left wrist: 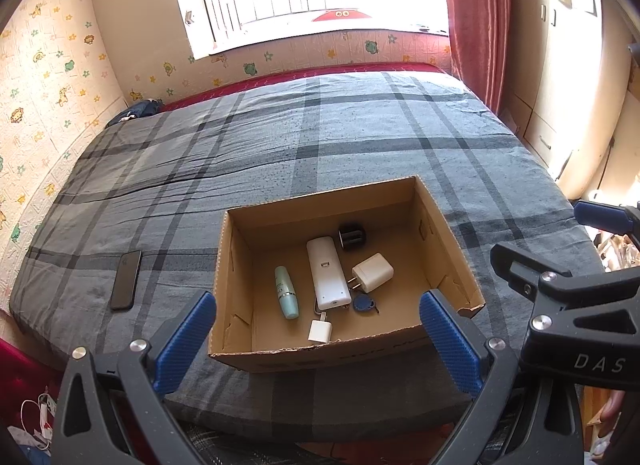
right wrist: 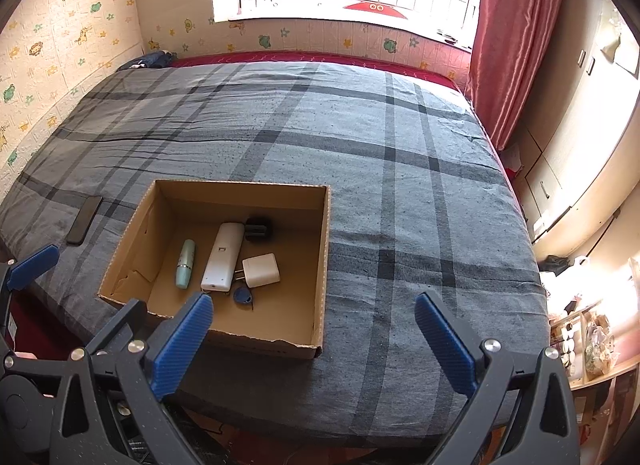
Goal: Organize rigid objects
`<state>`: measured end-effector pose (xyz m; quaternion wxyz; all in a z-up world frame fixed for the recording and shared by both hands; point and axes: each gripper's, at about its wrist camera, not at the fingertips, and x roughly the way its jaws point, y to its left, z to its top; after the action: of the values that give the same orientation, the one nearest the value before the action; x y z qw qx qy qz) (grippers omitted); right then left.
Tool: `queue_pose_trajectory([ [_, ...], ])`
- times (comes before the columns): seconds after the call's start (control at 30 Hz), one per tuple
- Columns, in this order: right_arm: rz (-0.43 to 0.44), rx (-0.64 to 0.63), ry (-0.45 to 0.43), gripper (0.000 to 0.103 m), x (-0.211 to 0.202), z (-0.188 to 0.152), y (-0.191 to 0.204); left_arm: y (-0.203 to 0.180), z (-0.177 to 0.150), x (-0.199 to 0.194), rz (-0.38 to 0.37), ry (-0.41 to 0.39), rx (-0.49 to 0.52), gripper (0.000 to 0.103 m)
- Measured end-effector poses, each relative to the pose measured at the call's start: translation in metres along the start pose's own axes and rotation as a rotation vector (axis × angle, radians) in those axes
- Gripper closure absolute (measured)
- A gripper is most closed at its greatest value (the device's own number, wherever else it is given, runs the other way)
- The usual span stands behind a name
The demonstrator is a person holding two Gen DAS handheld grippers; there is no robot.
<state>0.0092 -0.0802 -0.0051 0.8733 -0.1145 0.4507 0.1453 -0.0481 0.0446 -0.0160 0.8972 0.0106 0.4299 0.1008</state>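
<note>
Phone (left wrist: 126, 280) lies beside cardboard box (left wrist: 440, 225); far bundle (left wrist: 142, 109) perhaps clothing.

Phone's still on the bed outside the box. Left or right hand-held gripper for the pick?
Left, probably. The phone lies left of the box, on the left hand-held gripper side; the right hand-held gripper would have to cross the box. Both are open.

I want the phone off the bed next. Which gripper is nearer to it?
Left. The left gripper, jaws open, hangs over the box's near edge, with the phone just to its left. The right gripper sits beyond the box, farther from the phone.
</note>
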Motion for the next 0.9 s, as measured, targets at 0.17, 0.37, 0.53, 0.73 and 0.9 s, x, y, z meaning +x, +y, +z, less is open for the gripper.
queue_pose_trajectory([
  [0.17,0.005,0.002,0.001,0.000,-0.0002,0.0001,-0.0008,-0.0004,-0.0003,-0.0004,0.002,-0.001,0.001,0.000],
  [0.37,0.005,0.002,0.002,0.000,0.0002,0.0003,-0.0011,-0.0005,0.0000,-0.0007,0.002,-0.001,0.002,0.000],
  [0.53,0.006,0.002,0.004,0.000,0.0010,0.0003,-0.0013,-0.0004,0.0003,-0.0003,0.001,0.000,0.001,0.000],
  [0.73,0.004,0.002,0.010,0.000,0.0028,0.0014,-0.0009,-0.0012,0.0008,0.0002,0.000,0.005,0.004,0.000],
  [0.9,0.003,0.001,0.011,0.000,0.0033,0.0015,-0.0006,-0.0017,0.0008,0.0016,0.001,0.007,0.003,0.000],
])
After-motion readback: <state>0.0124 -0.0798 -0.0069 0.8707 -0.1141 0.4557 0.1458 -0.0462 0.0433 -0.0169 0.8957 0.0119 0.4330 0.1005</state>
